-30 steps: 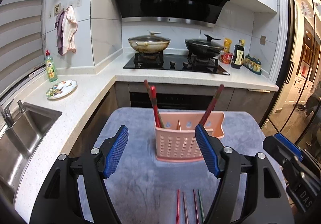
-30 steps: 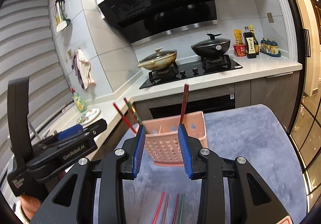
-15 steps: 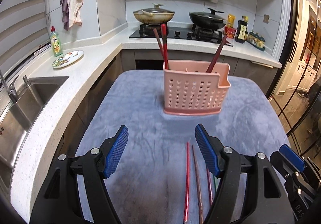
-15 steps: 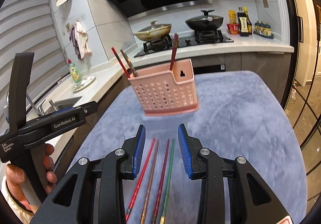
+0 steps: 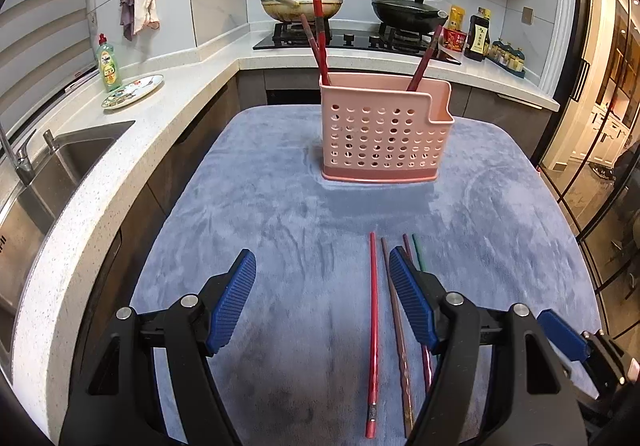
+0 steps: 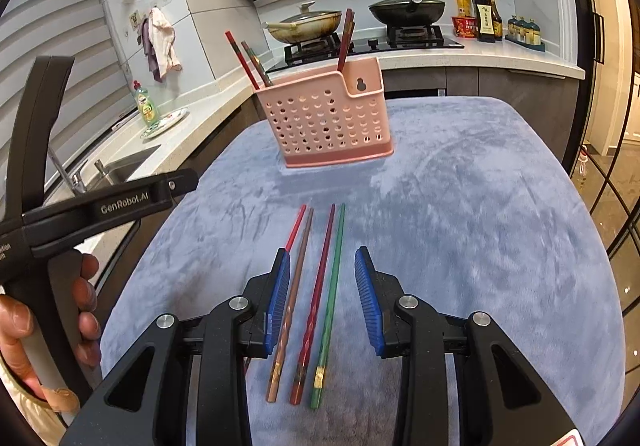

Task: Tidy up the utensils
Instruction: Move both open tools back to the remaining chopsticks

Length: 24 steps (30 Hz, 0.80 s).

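With four chopsticks loose on the grey-blue mat (image 6: 460,214), this looks like the pickup step. Landmark is the pink utensil caddy (image 6: 328,118)

Right gripper (image 6: 320,298) is on the near side of the caddy, low over the mat, jaws moderately open, holding nothing. Between them lie three sticks: brown chopstick (image 6: 290,306), dark red chopstick (image 6: 316,302), green chopstick (image 6: 330,298). The bright red chopstick (image 6: 295,227) is mostly hidden behind the left pad, only its far tip showing. All four lie roughly parallel, tips towards the caddy

Left gripper (image 5: 320,302) is also near side of the caddy, jaws wide, empty, over bare mat. In its view the bright red stick (image 5: 373,326) lies just inside its right pad

How I'd do it: the right jaws straddle three sticks, so closing now risks bunching or scissoring them. Shift sideways to bracket one stick or a matched pair, come down till the pads reach the mat, pinch near mid-length so it doesn't tip. The pile is soft and may let a thin stick sink

Caddy stands upright on the mat, well apart from the loose set. It already holds two chopsticks (image 6: 250,60) leaning left and at least one (image 6: 346,40) on the right. Can't tell which compartment has room

Beyond the caddy: counter and hob with two lidded pans (image 5: 302,4)
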Motion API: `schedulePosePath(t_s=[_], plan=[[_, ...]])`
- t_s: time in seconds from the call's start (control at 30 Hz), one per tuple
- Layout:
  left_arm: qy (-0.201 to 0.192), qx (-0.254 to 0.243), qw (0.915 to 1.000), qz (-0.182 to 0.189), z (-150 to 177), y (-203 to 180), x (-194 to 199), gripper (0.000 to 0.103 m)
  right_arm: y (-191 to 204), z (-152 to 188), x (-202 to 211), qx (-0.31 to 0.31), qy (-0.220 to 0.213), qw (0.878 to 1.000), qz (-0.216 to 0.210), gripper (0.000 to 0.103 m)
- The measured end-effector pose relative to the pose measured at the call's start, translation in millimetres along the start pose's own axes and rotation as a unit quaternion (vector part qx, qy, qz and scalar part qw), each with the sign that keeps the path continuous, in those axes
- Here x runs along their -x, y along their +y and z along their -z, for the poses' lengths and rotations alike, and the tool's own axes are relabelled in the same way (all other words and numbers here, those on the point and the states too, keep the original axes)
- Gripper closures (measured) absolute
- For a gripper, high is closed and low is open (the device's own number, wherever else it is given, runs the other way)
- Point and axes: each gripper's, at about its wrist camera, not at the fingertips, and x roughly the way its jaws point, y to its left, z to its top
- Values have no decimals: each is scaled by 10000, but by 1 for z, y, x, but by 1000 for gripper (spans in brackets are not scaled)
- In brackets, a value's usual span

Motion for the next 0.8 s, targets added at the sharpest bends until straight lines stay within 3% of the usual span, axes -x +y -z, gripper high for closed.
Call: schedulePosePath(t_s=[0.27,0.6,0.8], plan=[[348,40,9994,13,37,9,-13,37,9,41,-18,125,504,9986,53,69],[682,47,9977,-8,78,18,-26,37,10,70,-38,199,827,9961,218,72],[815,15,9967,-6,88,16,-31,37,10,79,-48,250,975,9945,278,85]])
